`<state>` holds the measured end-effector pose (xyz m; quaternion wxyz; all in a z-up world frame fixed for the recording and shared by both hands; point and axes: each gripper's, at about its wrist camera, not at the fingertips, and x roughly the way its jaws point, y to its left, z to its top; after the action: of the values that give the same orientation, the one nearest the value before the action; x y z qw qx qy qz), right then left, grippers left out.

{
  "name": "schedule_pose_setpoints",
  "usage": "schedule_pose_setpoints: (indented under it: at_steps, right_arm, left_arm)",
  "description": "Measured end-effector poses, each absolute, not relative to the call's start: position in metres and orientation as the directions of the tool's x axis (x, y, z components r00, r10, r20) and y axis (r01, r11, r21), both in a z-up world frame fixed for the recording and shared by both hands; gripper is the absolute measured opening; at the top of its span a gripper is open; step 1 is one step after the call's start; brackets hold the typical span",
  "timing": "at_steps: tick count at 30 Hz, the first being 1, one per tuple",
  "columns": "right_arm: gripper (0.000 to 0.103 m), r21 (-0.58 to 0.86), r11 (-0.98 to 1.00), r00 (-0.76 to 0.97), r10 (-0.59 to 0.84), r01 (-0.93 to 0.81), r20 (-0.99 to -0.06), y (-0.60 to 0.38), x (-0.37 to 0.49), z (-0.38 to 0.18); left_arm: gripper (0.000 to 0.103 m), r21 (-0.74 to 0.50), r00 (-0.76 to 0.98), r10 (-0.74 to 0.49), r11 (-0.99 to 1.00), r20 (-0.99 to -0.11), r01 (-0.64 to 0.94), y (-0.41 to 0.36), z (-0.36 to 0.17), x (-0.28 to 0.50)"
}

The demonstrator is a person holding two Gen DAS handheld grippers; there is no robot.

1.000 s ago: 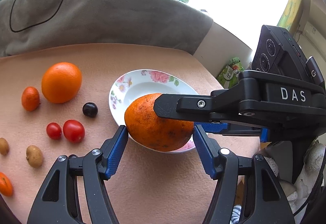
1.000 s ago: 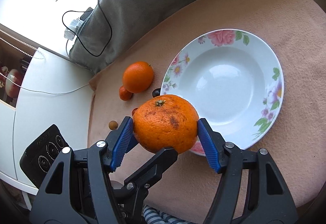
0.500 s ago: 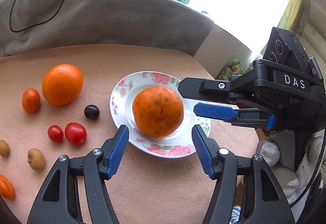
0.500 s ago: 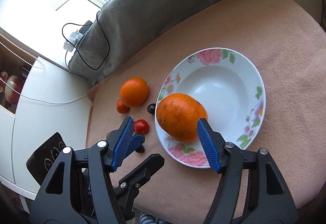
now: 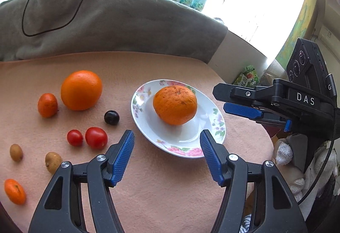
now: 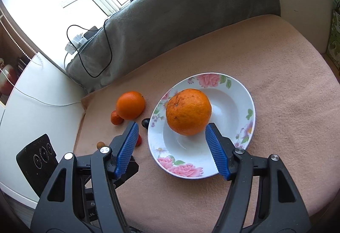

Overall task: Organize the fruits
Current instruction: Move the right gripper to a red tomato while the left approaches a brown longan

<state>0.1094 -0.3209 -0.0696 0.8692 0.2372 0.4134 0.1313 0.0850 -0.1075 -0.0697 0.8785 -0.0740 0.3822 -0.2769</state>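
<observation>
- Two grippers, left [image 5: 166, 153] and right [image 6: 172, 148]: jaws spread wide, holding nothing, both short of the plate.
- One floral plate [image 5: 220, 127] on peach cloth [image 5: 170, 194], carrying speckled orange [image 5: 174, 105].
- One smooth orange [image 5: 81, 90] left of plate, on cloth.
- One small tangerine [image 5: 47, 105] beside it.
- Two tomatoes [image 5: 96, 138]; one dark plum [image 5: 111, 117] near plate rim.

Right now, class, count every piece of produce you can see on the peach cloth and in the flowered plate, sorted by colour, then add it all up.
Orange: 4, the speckled orange in the flowered plate, the smooth large orange, and two small orange fruits.
Red: 2, round tomatoes.
Dark purple: 1, round berry.
Tan-brown: 2, small oval fruits.
Total: 9.
</observation>
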Motion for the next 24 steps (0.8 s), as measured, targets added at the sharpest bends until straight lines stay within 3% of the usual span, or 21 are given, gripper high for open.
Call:
schedule_pose_setpoints:
  at_steps: [10, 14, 24]
  right_arm:
    - [0.069, 0.414, 0.902, 0.678, 0.382, -0.125, -0.627, -0.3, 0.098, -0.062]
    - [0.078, 0.414, 0.9, 0.711, 0.381, -0.139, -0.591, -0.297, 0.094, -0.061]
    - [0.079, 0.338, 0.91, 0.689, 0.406, -0.241, -0.601, -0.268, 0.099, -0.058]
  left_arm:
    - [0.064, -0.293, 0.65, -0.465, 0.885, -0.601, 0.363, -0.06, -0.064, 0.074]
    - [0.064, -0.233, 0.701, -0.381, 0.924, -0.603, 0.302, -0.03, -0.063, 0.067]
    - [0.064, -0.199, 0.741, -0.246, 0.968, -0.625, 0.154, 0.031, -0.072, 0.044]
